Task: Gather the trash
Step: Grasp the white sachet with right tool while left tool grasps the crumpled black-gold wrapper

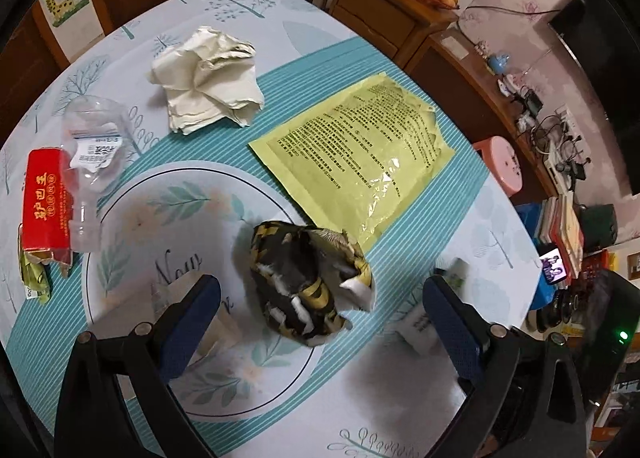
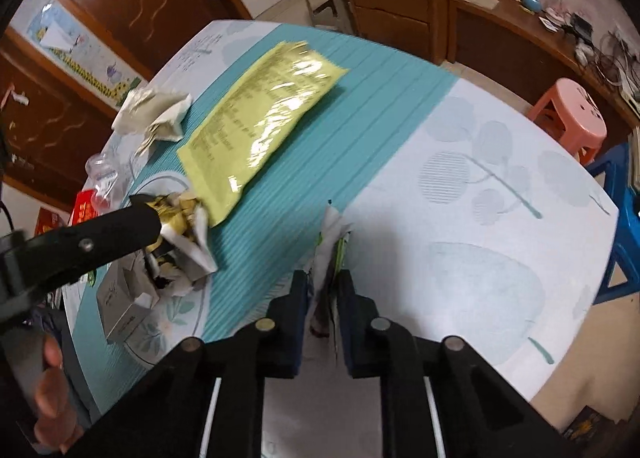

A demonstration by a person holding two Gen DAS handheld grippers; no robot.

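Observation:
My left gripper (image 1: 322, 284) stands open, pointing down over the table, its two blue pads either side of a crumpled black-and-yellow wrapper (image 1: 312, 282) and clear of it. In the right wrist view one of its black fingers (image 2: 120, 225) reaches in beside that wrapper (image 2: 180, 217). My right gripper (image 2: 324, 278) is shut on a thin white-and-green wrapper (image 2: 330, 238) that stands up on edge between its pads. A yellow-green printed pouch (image 1: 352, 149) lies flat behind. Crumpled white paper (image 1: 208, 81) sits at the far side.
A clear plastic bottle (image 1: 94, 161), a red box (image 1: 46, 209) and a green packet (image 1: 34, 278) lie at the left. A small grey box (image 2: 128, 298) sits by the left finger. The tablecloth (image 2: 480, 217) is bare at right. A pink stool (image 2: 572, 117) stands beyond the edge.

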